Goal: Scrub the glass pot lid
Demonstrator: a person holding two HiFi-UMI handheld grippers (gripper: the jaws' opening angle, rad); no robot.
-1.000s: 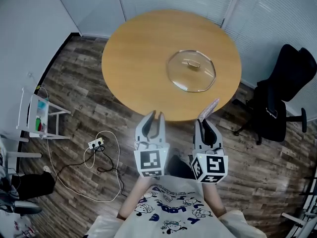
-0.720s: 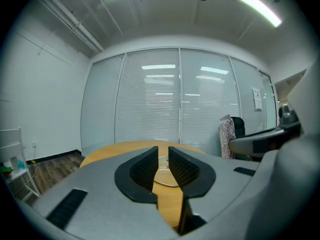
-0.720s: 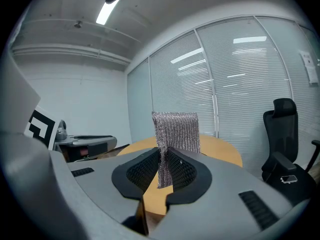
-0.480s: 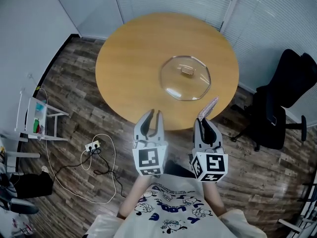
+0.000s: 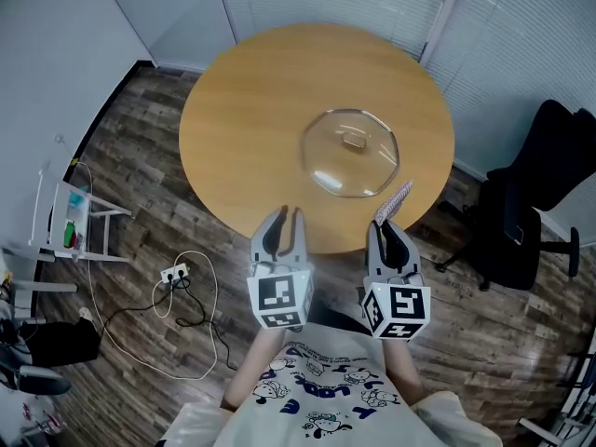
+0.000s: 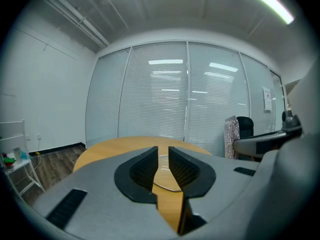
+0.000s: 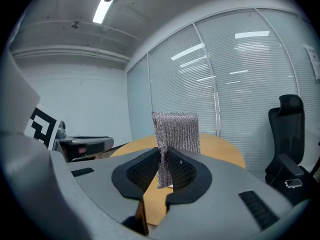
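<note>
In the head view, the glass lid (image 5: 350, 154) lies flat on the round wooden table (image 5: 242, 91), right of its middle, with its handle facing up. Both grippers are held just off the table's near edge, well short of the lid. The left gripper (image 5: 290, 216) points at the table. The right gripper (image 5: 389, 231) carries a silvery mesh scrubber (image 5: 393, 200) that sticks out past its tips over the table's rim. A black office chair (image 5: 526, 203) stands to the right, and a power strip with a cable (image 5: 182, 270) lies on the wood floor at left.

In the left gripper view, the left gripper (image 6: 163, 151) has its jaws a narrow gap apart with nothing between them. Through the gap show the table (image 6: 110, 146) and the edge of the lid (image 6: 166, 179).

In the right gripper view, the right gripper (image 7: 164, 156) pinches the lower part of the scrubber (image 7: 176, 131), which stands upright above the jaws. The table (image 7: 220, 146) lies beyond, with the chair (image 7: 290, 129) at right.
</note>
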